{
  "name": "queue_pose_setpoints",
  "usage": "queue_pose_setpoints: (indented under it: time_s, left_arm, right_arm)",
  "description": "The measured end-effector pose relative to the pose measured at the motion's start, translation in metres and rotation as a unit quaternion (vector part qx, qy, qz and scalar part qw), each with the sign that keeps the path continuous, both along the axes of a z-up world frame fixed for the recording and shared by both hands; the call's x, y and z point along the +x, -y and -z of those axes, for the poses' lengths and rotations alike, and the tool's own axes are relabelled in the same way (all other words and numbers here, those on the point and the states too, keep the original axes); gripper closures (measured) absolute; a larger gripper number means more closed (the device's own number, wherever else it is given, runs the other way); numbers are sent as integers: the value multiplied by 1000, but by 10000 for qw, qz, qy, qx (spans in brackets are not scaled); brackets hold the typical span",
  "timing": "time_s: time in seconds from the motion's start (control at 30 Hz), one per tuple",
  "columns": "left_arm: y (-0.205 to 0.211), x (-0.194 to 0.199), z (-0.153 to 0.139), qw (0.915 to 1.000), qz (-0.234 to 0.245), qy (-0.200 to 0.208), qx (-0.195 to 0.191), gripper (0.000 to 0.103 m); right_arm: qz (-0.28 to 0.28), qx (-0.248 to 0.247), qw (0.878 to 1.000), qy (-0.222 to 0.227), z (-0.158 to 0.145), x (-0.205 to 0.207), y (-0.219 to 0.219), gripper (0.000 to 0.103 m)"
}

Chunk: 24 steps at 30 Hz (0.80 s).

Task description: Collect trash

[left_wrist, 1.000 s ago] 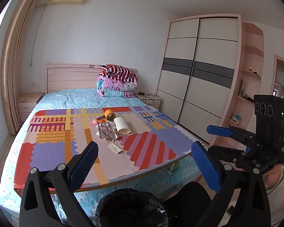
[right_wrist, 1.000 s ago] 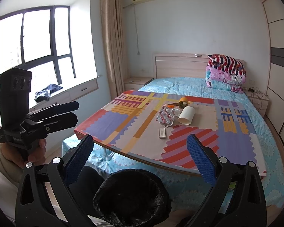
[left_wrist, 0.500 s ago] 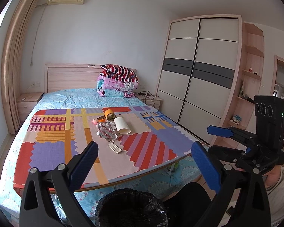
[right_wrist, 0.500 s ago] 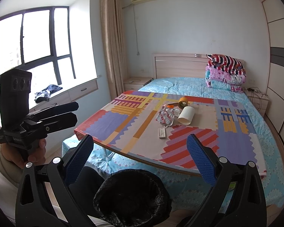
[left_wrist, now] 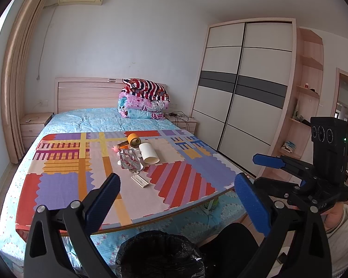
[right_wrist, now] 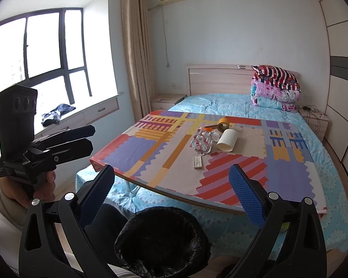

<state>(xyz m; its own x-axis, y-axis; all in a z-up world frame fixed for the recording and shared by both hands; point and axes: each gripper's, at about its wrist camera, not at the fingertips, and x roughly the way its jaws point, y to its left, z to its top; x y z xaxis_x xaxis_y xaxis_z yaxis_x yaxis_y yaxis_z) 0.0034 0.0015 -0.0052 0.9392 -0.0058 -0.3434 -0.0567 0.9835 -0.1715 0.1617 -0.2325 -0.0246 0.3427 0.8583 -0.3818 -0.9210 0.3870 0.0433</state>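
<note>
Nothing has shifted in the last second: I hold both claws level over the lined bin (left_wrist: 159, 252), so collecting has not begun. My left claw (left_wrist: 177, 199) gapes wide and empty; my right claw (right_wrist: 171, 194) gapes wide and empty too. The trash sits near the middle of the patterned board (left_wrist: 65, 185) across the bed: 1 paper cup (left_wrist: 148, 153), 1 tape roll (left_wrist: 134, 139), 1 blister pack (left_wrist: 130, 159), 1 small box (left_wrist: 140, 181). Only the board's near edge lies between.

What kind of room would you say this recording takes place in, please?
A bedroom, most likely: a bed with a wooden headboard, folded quilts stacked on it, and a sliding-door wardrobe beside it.
</note>
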Motion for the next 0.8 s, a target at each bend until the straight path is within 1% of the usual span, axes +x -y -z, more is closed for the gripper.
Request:
queue_pose_setpoints:
  time_s: [0.8]
  left_arm:
    - [-3, 0, 1, 10000, -24, 0, -9, 8]
  right_arm:
    - [1, -25, 10000, -49, 1, 2, 0, 3]
